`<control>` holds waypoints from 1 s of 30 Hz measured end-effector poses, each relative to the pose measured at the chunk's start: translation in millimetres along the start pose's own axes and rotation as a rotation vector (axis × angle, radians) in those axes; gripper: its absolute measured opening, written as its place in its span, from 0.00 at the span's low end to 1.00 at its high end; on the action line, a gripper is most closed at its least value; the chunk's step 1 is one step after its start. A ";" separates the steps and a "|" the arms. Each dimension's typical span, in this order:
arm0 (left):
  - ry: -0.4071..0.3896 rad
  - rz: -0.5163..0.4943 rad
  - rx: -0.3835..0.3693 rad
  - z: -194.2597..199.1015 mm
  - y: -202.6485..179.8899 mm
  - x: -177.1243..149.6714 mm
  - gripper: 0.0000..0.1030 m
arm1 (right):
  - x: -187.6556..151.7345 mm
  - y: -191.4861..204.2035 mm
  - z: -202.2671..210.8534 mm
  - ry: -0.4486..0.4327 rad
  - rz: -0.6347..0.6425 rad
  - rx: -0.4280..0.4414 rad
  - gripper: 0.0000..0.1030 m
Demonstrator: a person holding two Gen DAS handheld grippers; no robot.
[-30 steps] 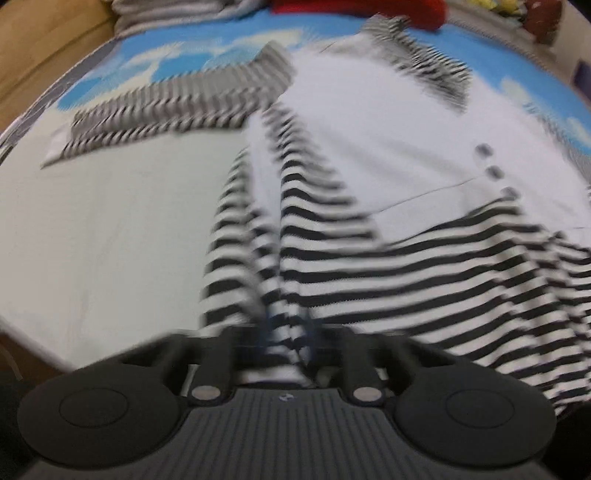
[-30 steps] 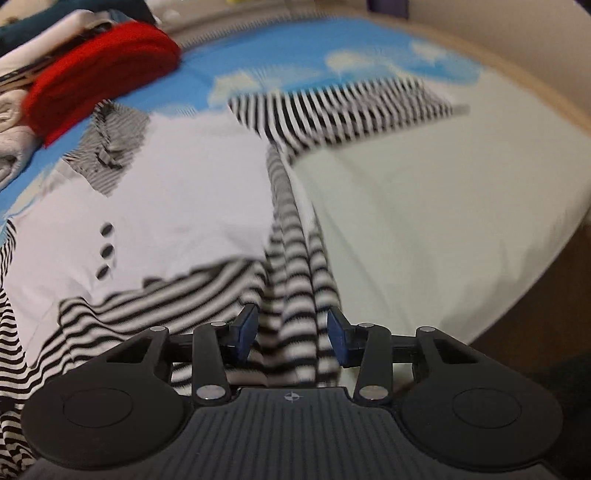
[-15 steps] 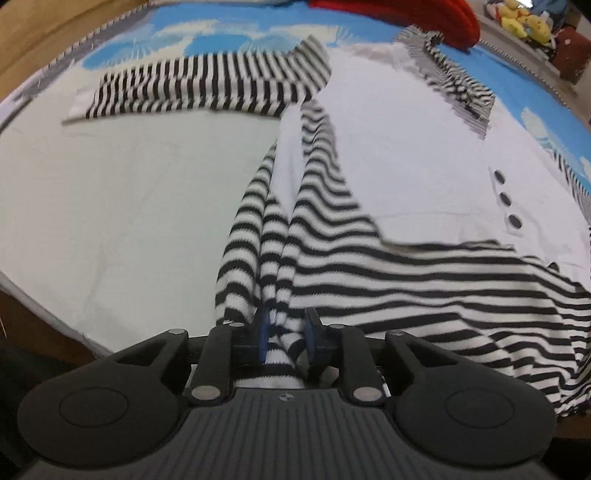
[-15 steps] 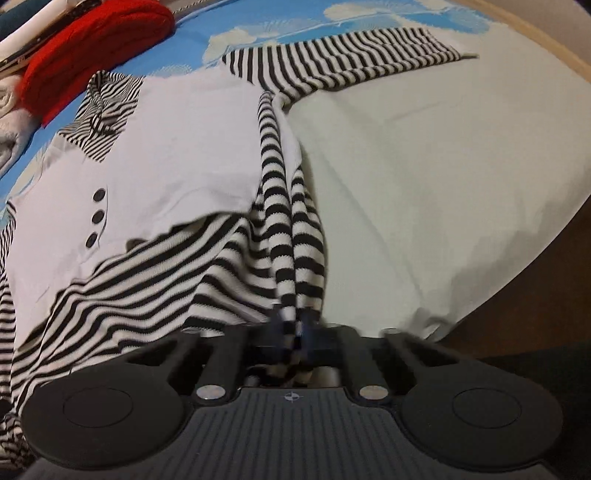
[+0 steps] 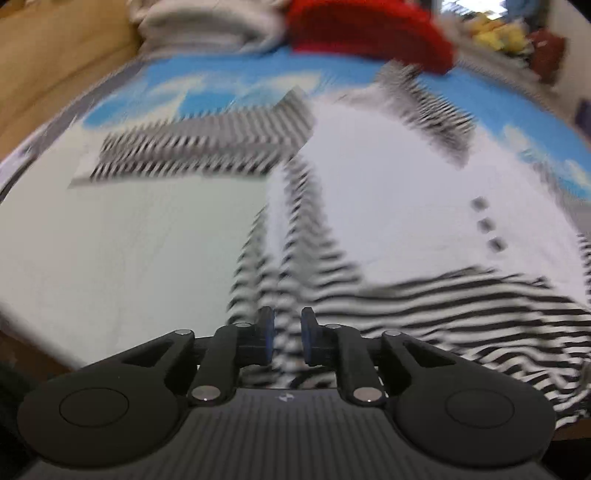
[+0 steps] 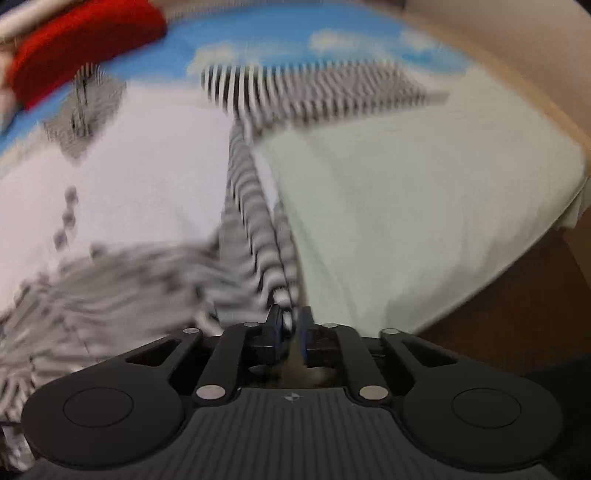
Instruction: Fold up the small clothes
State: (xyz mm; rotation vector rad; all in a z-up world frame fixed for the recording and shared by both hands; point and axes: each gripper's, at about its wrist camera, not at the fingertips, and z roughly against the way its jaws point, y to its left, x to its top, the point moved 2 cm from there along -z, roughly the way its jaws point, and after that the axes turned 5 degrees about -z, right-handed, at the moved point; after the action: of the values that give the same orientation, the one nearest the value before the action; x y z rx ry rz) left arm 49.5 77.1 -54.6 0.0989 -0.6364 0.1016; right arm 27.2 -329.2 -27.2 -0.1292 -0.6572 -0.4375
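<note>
A white top (image 5: pixel 388 192) with black-and-white striped sleeves, collar and lower part lies face up on the bed, three dark buttons (image 5: pixel 485 223) down its front. In the left wrist view my left gripper (image 5: pixel 287 332) holds a raised striped fold of its side edge; the jaws are opening slightly, with cloth still filling the gap. In the right wrist view the same top (image 6: pixel 140 158) shows, and my right gripper (image 6: pixel 290 330) pinches a taut striped ridge of its other side edge, jaws also opening a little. One striped sleeve (image 6: pixel 314 88) lies spread out flat.
The bed has a pale sheet (image 6: pixel 424 206) near me and a blue cloud-print cover (image 5: pixel 229 85) farther back. A red folded cloth (image 5: pixel 369 29) and a pile of grey cloth (image 5: pixel 207 22) lie at the back. The bed's edge drops to a brown floor (image 6: pixel 517 306).
Both grippers have risen, lifting the striped side folds off the bed. The right jaws, open a second ago, closed on the fold. Both views are now blurred by motion.
</note>
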 end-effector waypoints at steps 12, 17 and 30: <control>0.113 0.013 -0.078 -21.2 -6.3 4.1 0.32 | -12.3 16.3 -30.6 0.219 0.041 0.091 0.36; 0.242 0.046 -0.101 -42.1 -8.3 -12.6 0.41 | -23.3 17.6 -41.4 0.261 0.110 0.055 0.41; -0.300 -0.036 -0.061 34.7 -31.8 33.9 0.82 | 19.9 52.5 41.3 -0.204 0.072 0.236 0.74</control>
State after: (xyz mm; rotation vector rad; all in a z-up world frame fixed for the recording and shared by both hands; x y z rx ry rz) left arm 60.2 43.4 -8.5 0.0675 -0.9359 0.0322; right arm 40.7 -278.5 18.7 0.0272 -0.8968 -0.2765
